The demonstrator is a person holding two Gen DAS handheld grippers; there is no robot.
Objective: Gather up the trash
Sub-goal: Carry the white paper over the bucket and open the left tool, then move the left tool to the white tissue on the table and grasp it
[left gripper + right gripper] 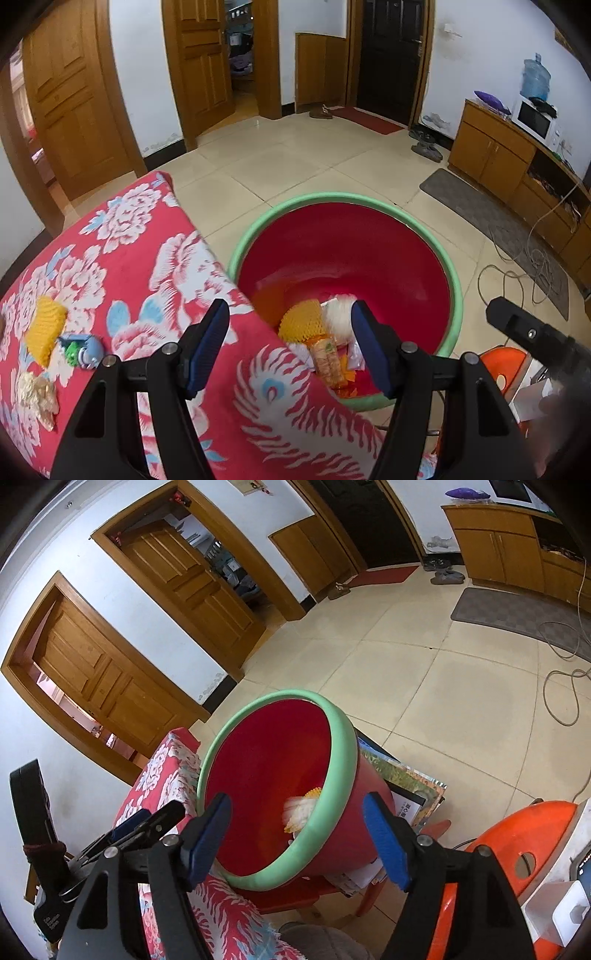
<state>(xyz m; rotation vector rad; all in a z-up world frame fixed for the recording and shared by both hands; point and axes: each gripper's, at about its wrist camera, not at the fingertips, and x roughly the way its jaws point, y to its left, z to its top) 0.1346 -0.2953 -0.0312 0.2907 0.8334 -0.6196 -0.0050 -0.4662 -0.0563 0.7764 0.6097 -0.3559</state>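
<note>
Looking down both sets of tongs, I see the left gripper (290, 345) standing open with nothing between its blue pads (207, 345), poised over the edge where the red floral cloth (147, 266) meets the red bin (343, 258) with the green rim. My right gripper (297, 840) is open too, jaws spread to either side of the bin's near rim without touching it, and it holds nothing. Inside the bin I can make out trash already lying at the bottom: a yellow foam net (301, 319), a white fluffy piece (338, 314) that looks blurred, and an orange snack wrapper (327, 360) with more scraps under it. On the cloth to the left more trash lies: another yellow foam net (44, 328), just beside it a small blue-and-green piece (79, 350), and nearer me a crumpled gold wrapper (37, 398). From the right wrist view the bin sits tilted on a red stool (288, 891), close against the cloth-covered table, with an orange chair (517, 842) off to the right. I cannot tell exactly what the blue-and-green piece is.
</note>
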